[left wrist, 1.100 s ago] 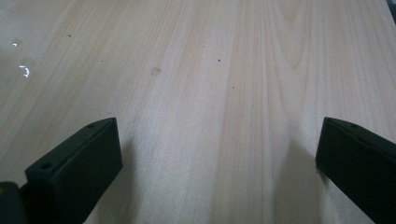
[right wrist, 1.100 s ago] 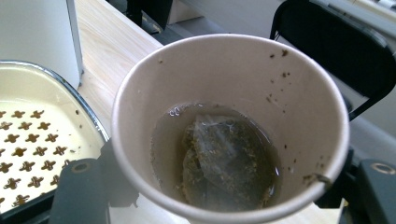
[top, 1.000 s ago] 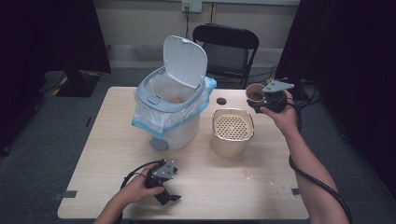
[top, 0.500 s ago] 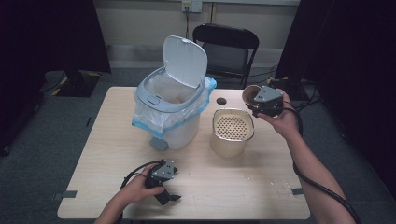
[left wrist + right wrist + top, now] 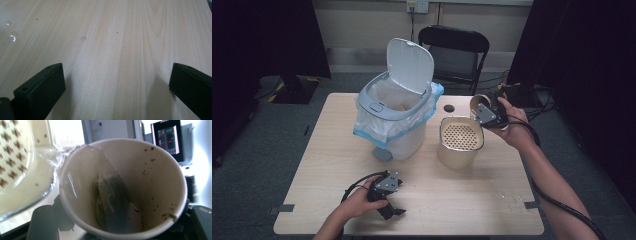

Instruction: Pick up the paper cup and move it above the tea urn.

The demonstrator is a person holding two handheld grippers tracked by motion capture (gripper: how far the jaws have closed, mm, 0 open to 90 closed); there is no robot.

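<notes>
My right gripper (image 5: 482,107) clamps a paper cup (image 5: 125,187), tipped over the strainer pot (image 5: 459,141); inside, a wet dark tea bag (image 5: 111,200) clings amid leaf specks. My left gripper (image 5: 117,82) rests spread open on the table (image 5: 112,37).

Light wooden rectangular table (image 5: 452,200), pale grain, standing on grey carpet. On it: white plastic bin (image 5: 394,117) with flip lid raised and a blue-edged clear liner, left of centre toward the far edge. Just right of it, a cream cylindrical container (image 5: 459,142) with a perforated strainer insert on top. Small dark round disc (image 5: 448,108) behind that, near the far edge. Pale crumbs (image 5: 512,202) scattered near the front right corner. The left gripper (image 5: 387,192) rests on the table at the front edge, jaws spread over bare wood.
</notes>
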